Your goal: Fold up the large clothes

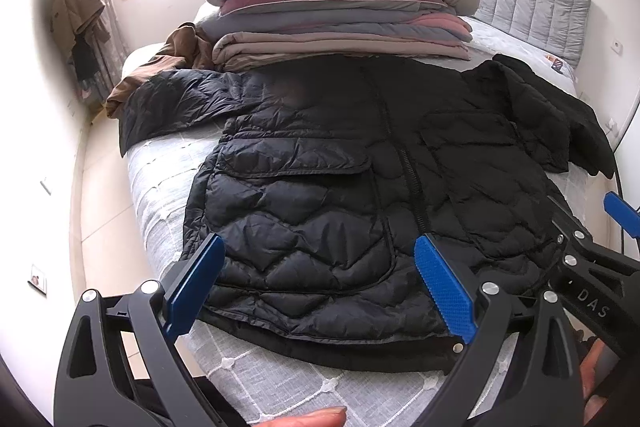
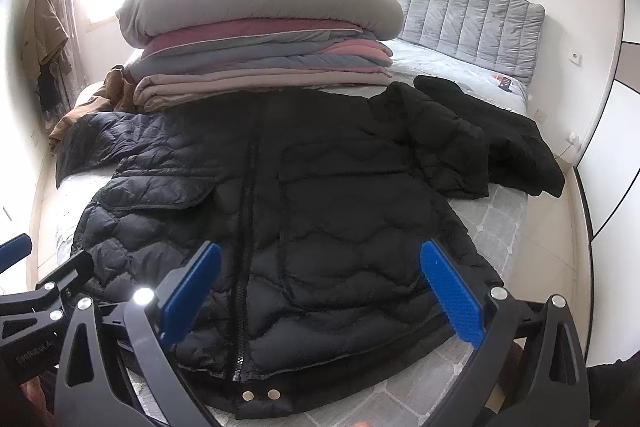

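A black quilted puffer jacket [image 1: 340, 187] [image 2: 320, 211] lies flat and zipped on the bed, hem toward me, sleeves spread left and right. My left gripper [image 1: 320, 287] hovers open above the hem's left half, its blue pads [image 1: 444, 287] wide apart with nothing between them. Over the hem's right half my right gripper [image 2: 320, 291] is open too, also holding nothing. Each gripper shows at the edge of the other's view: the right one [image 1: 612, 223] and the left one [image 2: 24, 255].
A tall stack of folded quilts [image 1: 332, 15] sits behind the jacket's collar. A brown garment [image 1: 160, 67] lies at the far left, another black garment [image 2: 508, 139] at the right. The grey bedspread [image 1: 280, 379] ends at a floor drop on both sides. A padded headboard [image 2: 460, 7] stands behind.
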A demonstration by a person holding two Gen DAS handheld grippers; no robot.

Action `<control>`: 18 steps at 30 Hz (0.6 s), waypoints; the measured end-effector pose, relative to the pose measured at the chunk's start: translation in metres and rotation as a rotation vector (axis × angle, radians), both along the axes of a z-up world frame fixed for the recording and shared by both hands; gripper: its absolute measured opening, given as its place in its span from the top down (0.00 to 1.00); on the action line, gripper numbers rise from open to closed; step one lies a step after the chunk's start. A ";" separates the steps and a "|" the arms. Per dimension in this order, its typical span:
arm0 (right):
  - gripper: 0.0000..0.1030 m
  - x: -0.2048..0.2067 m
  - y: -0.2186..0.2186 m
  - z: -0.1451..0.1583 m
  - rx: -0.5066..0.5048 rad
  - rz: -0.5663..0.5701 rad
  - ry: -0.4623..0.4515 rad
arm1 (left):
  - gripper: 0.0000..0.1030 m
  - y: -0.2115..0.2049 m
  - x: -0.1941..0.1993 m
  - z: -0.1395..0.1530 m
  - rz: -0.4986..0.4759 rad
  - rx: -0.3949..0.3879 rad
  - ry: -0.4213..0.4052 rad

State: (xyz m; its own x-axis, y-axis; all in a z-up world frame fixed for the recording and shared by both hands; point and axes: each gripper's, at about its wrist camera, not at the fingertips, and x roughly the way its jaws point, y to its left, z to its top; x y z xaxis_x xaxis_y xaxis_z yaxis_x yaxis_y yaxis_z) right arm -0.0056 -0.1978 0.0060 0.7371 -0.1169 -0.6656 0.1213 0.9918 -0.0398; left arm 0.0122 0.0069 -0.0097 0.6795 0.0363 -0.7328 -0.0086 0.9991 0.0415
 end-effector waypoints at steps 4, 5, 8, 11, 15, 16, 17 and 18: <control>0.06 0.001 -0.002 0.000 0.002 -0.008 -0.001 | 0.10 0.000 0.002 -0.001 0.001 0.002 0.003; 0.06 0.001 -0.003 0.000 0.002 -0.009 -0.002 | 0.10 0.000 0.002 -0.001 -0.002 0.000 0.004; 0.06 0.001 -0.004 0.000 0.003 -0.013 -0.002 | 0.10 0.000 0.003 -0.003 -0.002 0.003 0.006; 0.06 0.002 -0.004 0.000 0.003 -0.014 -0.001 | 0.10 0.001 0.003 -0.005 -0.003 0.001 0.007; 0.06 0.001 -0.004 0.000 0.004 -0.013 -0.003 | 0.10 0.000 0.003 -0.005 -0.003 0.002 0.007; 0.06 0.002 -0.004 0.000 0.006 -0.013 -0.004 | 0.10 0.000 0.003 -0.005 -0.003 0.002 0.007; 0.06 0.001 -0.005 0.000 0.007 -0.014 -0.005 | 0.10 0.001 0.003 -0.005 -0.003 0.002 0.007; 0.06 0.001 -0.006 0.000 0.008 -0.014 -0.006 | 0.10 0.000 0.003 -0.005 -0.003 0.002 0.008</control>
State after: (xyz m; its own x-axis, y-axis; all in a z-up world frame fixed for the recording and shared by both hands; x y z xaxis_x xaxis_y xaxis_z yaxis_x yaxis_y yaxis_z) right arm -0.0042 -0.2035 0.0058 0.7393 -0.1218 -0.6622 0.1356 0.9903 -0.0307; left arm 0.0154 0.0069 -0.0142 0.6739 0.0355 -0.7379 -0.0052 0.9990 0.0433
